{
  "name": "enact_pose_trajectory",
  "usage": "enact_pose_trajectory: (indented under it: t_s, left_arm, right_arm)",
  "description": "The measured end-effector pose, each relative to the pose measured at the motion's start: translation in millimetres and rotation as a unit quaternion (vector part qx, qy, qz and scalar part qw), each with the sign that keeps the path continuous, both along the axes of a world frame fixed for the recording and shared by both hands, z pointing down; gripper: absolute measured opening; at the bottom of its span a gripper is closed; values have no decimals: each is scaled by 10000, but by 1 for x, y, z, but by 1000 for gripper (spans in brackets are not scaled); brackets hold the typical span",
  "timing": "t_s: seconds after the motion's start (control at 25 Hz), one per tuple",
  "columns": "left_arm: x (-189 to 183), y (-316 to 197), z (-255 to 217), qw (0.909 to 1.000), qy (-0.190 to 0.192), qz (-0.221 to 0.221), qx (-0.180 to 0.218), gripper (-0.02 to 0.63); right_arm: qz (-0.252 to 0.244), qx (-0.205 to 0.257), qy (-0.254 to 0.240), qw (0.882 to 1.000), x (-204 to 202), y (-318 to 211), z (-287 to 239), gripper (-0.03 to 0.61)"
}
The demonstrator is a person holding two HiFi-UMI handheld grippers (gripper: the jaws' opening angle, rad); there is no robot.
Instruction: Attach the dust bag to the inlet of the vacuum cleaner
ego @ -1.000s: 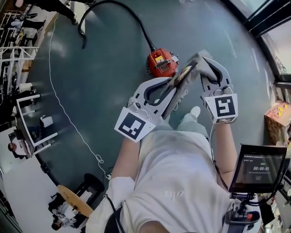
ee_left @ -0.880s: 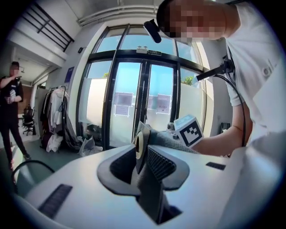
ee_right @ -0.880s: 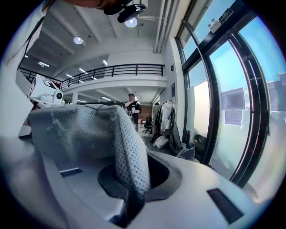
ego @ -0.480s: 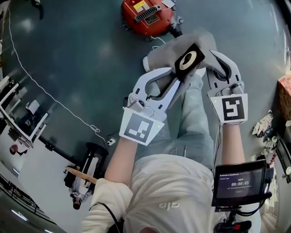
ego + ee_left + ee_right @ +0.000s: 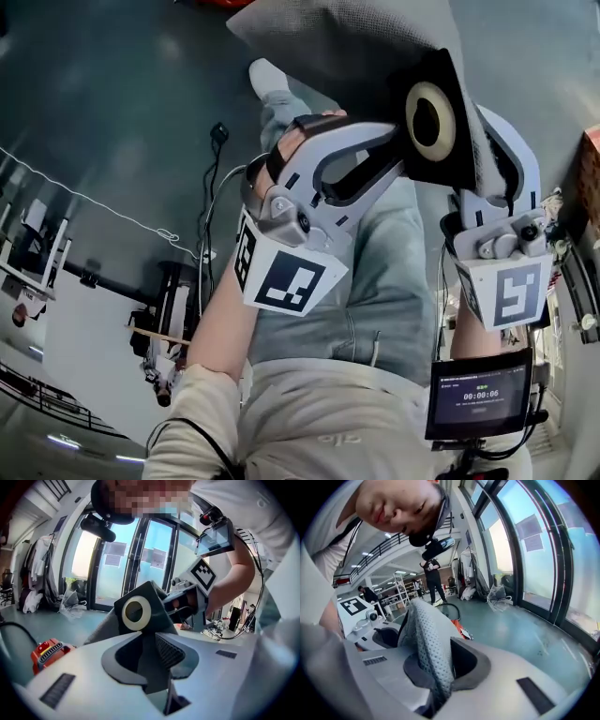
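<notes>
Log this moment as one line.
left gripper: shut on black card collar of grey fabric dust bag | right gripper: shut on bag fabric | red vacuum cleaner: on floor, bag unattached

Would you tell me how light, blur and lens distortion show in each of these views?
Head view: fisheye bends the floor edges; the dust bag looms large. Left gripper view: bright windows backlight the bag's collar, shut in the left gripper. Right gripper view: dark vignette at the corners, window glare at right, bag fabric sharp in the right gripper.
</notes>
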State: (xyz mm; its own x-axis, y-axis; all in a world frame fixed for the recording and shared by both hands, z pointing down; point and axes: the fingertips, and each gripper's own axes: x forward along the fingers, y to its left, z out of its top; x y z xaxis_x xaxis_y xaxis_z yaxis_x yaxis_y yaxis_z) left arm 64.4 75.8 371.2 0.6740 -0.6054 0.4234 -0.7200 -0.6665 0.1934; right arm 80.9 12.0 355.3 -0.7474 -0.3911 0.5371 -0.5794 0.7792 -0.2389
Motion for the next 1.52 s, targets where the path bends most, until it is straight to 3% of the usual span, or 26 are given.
enact_pose_trajectory:
  t_s: [0.28, 0.52, 0.72, 1.04, 1.16, 1.24, 1.4, 1.52]
  left_arm:
    - [23, 17, -61, 9978, 438, 420, 268, 69]
    - [53, 34, -51, 9898, -118, 1347, 451, 69]
    - [65, 32, -53, 9897, -273, 1246, 656, 69]
    - [95, 58, -61, 9908, 433, 1266, 204, 67]
    - [95, 59, -42, 9940, 435, 1001, -22, 66]
    - [82, 47, -14, 9975, 378, 539, -261, 45]
    - [39, 10, 35, 9958, 25, -713, -571, 15]
    - [14, -8, 68, 9934, -329, -975, -498, 14]
  right_arm:
    - [634, -480, -94, 9968, 63, 5, -46, 18]
    - [653, -823, 210, 9943, 92, 19, -28, 18]
    - [393, -1065, 349, 9929, 96, 37, -24, 18]
    - [34, -1356, 1008, 9856, 124, 72, -23, 18]
    - [-193, -1522, 953, 9835, 119, 78, -3, 18]
    - [-459, -1564, 901, 9825, 109, 71, 21, 18]
    - [-1424, -1453, 966, 9743, 88, 52, 67, 18]
    - [-2036, -1472, 794, 9647, 62, 28, 107, 18]
